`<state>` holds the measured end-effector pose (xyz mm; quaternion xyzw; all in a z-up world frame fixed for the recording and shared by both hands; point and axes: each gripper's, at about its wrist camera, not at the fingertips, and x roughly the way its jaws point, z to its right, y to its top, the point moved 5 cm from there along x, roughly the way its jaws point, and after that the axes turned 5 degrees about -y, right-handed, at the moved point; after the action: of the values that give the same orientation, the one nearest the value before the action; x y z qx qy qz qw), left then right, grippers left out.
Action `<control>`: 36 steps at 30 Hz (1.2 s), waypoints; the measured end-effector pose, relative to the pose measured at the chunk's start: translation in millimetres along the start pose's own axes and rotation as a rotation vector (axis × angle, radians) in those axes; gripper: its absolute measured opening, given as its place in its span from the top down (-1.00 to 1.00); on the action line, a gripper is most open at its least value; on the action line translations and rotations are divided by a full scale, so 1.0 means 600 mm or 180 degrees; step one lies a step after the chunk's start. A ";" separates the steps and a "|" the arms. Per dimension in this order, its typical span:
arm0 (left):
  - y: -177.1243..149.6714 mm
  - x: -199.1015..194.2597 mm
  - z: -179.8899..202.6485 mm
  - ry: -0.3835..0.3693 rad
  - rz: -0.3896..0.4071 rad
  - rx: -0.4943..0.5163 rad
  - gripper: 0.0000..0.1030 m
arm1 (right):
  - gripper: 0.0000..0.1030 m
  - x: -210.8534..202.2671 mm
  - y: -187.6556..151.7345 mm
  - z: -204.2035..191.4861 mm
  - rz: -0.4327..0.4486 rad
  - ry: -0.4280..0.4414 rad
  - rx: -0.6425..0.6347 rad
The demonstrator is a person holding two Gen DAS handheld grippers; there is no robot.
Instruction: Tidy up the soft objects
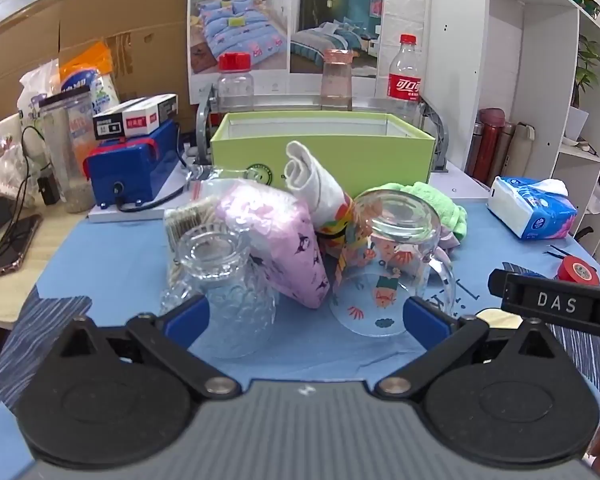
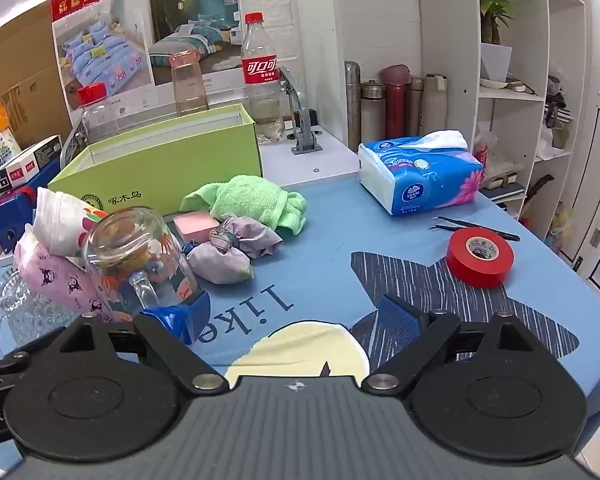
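both pairs of fingers stand wide apart and hold nothing. the left gripper point(image 1: 308, 316) hovers low over the blue cloth point(image 1: 100, 264) on the table, with a patterned glass cup point(image 1: 224, 280) lying near its left finger and a printed glass mug point(image 1: 392, 264) near its right one. just behind these lies a pink bag with cartoon prints point(image 1: 276, 240), a rolled white cloth point(image 1: 316, 176) leaning over it, and a green towel point(image 1: 440, 204) further right. the right gripper point(image 2: 296, 316) hangs over bare cloth; ahead of it lie a crumpled lilac cloth point(image 2: 228, 256) and the green towel, in front of an open green box point(image 2: 160, 168). a tissue pack point(image 2: 420, 176) and red tape roll point(image 2: 480, 256) sit to the right.
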<state>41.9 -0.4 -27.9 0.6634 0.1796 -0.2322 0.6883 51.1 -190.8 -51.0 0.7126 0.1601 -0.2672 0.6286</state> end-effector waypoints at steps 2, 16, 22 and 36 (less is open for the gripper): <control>0.000 -0.001 0.000 -0.0022 0.0011 -0.0034 -0.99 | -0.53 0.000 -0.001 -0.002 -0.0019 0.0009 -0.0029; 0.001 0.001 -0.007 -0.0041 0.0010 -0.0088 -0.99 | -0.53 0.000 0.001 -0.008 -0.0020 0.0014 -0.0042; 0.001 0.002 -0.008 -0.0046 0.0004 -0.0120 -0.99 | -0.53 -0.001 0.002 -0.006 -0.0006 0.0021 -0.0030; -0.004 0.008 -0.007 -0.0078 -0.0037 -0.0147 -0.99 | -0.53 0.004 -0.001 -0.007 -0.0038 0.0017 -0.0038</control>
<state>44.9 3.4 -32.9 0.6434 0.1803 -0.2401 0.7042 53.5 -186.9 -52.4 0.7085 0.1677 -0.2681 0.6309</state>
